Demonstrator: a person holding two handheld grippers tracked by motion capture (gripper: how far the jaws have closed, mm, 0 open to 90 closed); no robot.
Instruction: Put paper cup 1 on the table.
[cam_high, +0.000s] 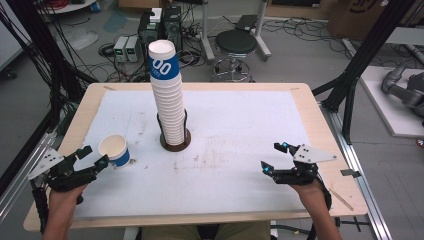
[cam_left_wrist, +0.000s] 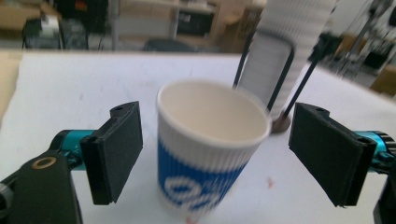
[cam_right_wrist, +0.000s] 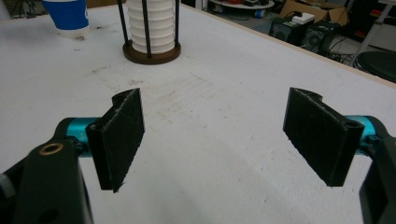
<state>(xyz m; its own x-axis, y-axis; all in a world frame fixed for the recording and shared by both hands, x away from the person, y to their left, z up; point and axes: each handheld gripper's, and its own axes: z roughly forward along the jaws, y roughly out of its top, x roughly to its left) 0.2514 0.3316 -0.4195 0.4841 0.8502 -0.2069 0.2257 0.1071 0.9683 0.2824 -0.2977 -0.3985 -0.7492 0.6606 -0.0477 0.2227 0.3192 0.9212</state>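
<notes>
Near the worktop's (cam_high: 310, 107) left edge, a single paper cup (cam_high: 115, 150) is left upright between the left hand-held gripper's (cam_high: 88, 156) parted jaws, evidently released, while the right hand-held gripper (cam_high: 273, 156) is held apart, idle.

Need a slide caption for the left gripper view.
Left tongs open around a blue-and-white paper cup standing upright on the white table.

This is a robotics or research lab. Beyond the desk (cam_high: 320, 130), with its white cover sheet, the bare grey floor (cam_high: 300, 55) at the top of the frame is strewn with cables (cam_high: 305, 30), computer towers (cam_high: 160, 25) and small power units (cam_high: 126, 48). A black round stool (cam_high: 235, 45) stands at upper centre, black metal frame struts (cam_high: 370, 50) cross the upper right, and cardboard boxes (cam_high: 350, 15) sit behind them.
</notes>
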